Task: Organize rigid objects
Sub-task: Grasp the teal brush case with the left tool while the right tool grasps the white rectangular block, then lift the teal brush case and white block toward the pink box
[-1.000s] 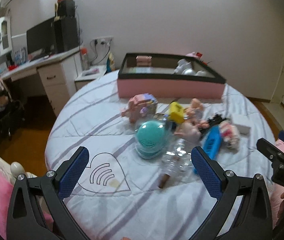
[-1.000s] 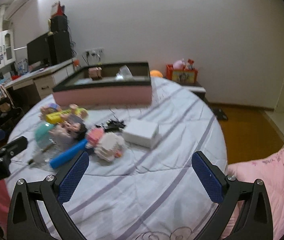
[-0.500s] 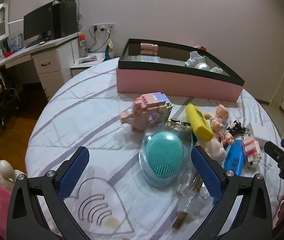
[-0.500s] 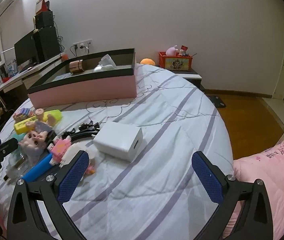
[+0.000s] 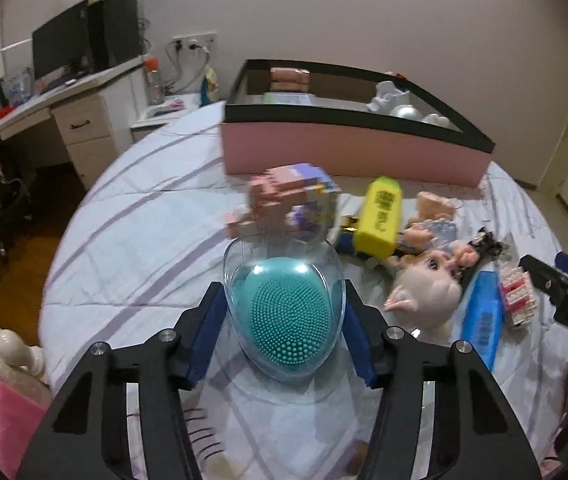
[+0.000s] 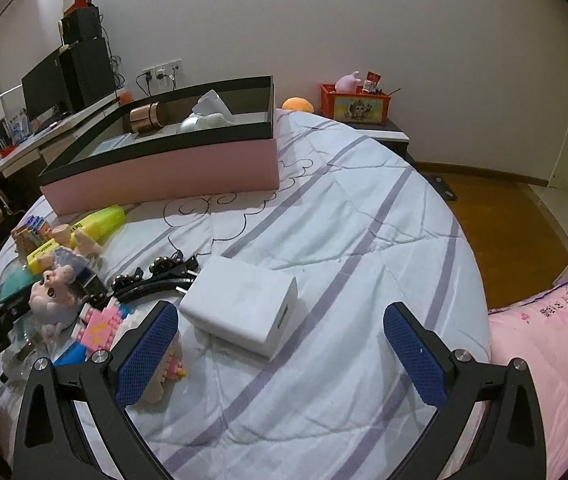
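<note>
**Left tongs close on the teal brush**

Left tongs (image 5: 284, 334) have just been closing; their blue pads now pinch the clear case (image 5: 284, 312) holding the teal brush (image 5: 289, 320), in front of the pink box (image 5: 347, 152) on the bed (image 5: 136, 240). Right tongs (image 6: 280, 356) stand spread wide, nothing between them, with the white box (image 6: 240, 312) just beyond.

Glossy clear plastic case (image 5: 284, 300), matt cloth quilt (image 6: 323, 208), smooth white box (image 6: 240, 312).

White wall (image 6: 363, 20), wooden floor (image 6: 515, 224), desk (image 5: 84, 96)
</note>
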